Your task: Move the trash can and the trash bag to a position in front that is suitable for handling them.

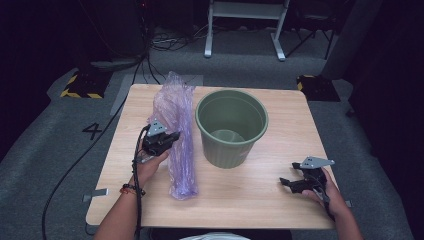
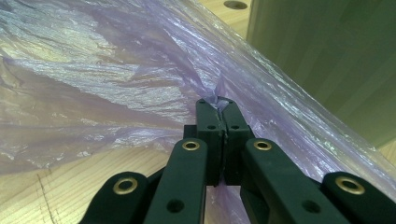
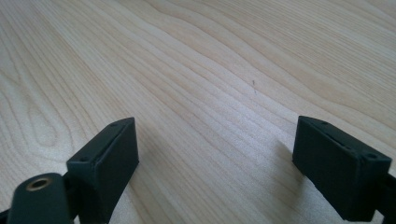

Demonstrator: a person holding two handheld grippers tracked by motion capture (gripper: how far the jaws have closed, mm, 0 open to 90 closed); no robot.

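Two grippers are working at the wooden counter (image 1: 260, 195), and only one is engaged. The left gripper (image 2: 218, 103) is pinching a fold of the purple plastic bag (image 1: 177, 130) between its closed jaws, as the left gripper view shows. That bag is lying stretched along the counter, just beside the green bin (image 1: 231, 127) on its left, with its far end bunching upward. The right gripper (image 3: 215, 154) is resting near the counter's right front edge, well apart from both bag and bin, its jaws standing wide with nothing between them.

By my reading, the bag is being taken up so it can line the bin. The next move is likely calling for the right gripper to come across and catch the bag's rim, so the mouth can be spread open over the bin.
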